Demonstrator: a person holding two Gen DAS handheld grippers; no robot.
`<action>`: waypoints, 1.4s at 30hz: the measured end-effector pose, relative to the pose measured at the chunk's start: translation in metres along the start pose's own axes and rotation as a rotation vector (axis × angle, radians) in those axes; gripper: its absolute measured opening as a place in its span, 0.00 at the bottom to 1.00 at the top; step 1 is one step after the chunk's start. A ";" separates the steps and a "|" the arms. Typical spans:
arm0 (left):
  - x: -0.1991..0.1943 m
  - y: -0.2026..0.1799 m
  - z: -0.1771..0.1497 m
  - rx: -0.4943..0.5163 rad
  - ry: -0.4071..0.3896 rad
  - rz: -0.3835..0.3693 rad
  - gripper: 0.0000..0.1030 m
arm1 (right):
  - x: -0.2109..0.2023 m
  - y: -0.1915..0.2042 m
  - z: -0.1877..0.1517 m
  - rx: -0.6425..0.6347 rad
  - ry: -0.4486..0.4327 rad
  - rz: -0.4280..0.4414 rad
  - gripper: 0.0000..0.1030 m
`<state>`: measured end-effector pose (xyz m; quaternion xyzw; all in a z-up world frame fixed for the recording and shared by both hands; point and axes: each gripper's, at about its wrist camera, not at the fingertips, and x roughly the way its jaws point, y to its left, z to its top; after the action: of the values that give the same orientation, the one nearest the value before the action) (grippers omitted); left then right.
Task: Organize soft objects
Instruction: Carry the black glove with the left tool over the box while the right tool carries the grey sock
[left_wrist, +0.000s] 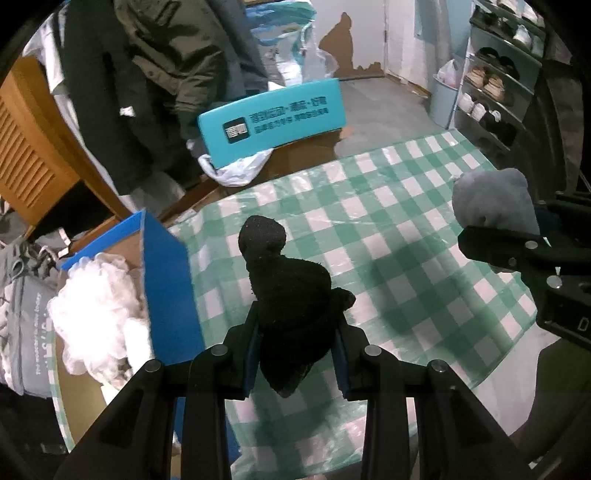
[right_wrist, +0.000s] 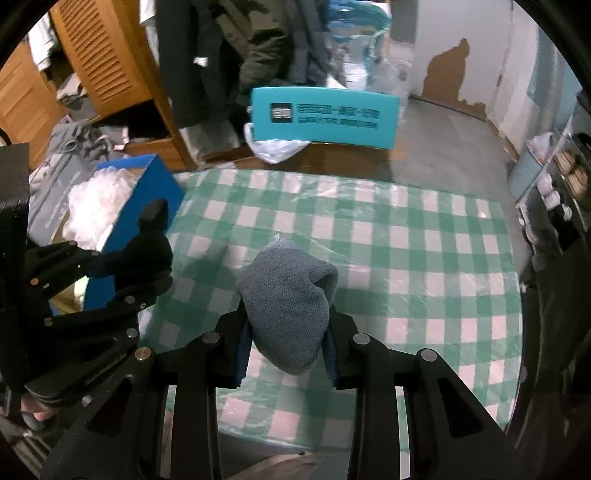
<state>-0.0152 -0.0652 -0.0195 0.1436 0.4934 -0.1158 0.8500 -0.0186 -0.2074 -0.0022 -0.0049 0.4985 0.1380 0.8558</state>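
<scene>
My left gripper (left_wrist: 297, 354) is shut on a black rolled sock (left_wrist: 286, 295), which sticks up between the blue pads above the green-and-white checked tablecloth (left_wrist: 388, 236). My right gripper (right_wrist: 286, 350) is shut on a grey-blue rolled sock (right_wrist: 290, 295) in the same way. In the left wrist view the right gripper and its grey-blue sock (left_wrist: 491, 201) show at the right edge. In the right wrist view the left gripper with the black sock (right_wrist: 147, 251) shows at the left, close to the blue box (right_wrist: 140, 206).
An open blue cardboard box (left_wrist: 166, 273) with white fluffy stuffing (left_wrist: 96, 306) stands at the table's left edge. A teal chair back (left_wrist: 273, 122) stands beyond the far edge, with hanging coats (left_wrist: 162, 55) behind. A shoe rack (left_wrist: 495, 85) lines the right wall.
</scene>
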 end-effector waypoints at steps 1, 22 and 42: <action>-0.001 0.004 -0.002 -0.005 -0.001 0.001 0.33 | 0.001 0.003 0.001 -0.005 0.001 0.002 0.30; -0.021 0.094 -0.036 -0.152 -0.015 0.053 0.33 | 0.024 0.098 0.031 -0.145 0.020 0.096 0.30; -0.015 0.168 -0.077 -0.282 0.015 0.125 0.33 | 0.052 0.190 0.054 -0.256 0.059 0.213 0.30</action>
<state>-0.0271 0.1197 -0.0210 0.0543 0.5011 0.0089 0.8637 0.0062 -0.0051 0.0051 -0.0651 0.4994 0.2902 0.8137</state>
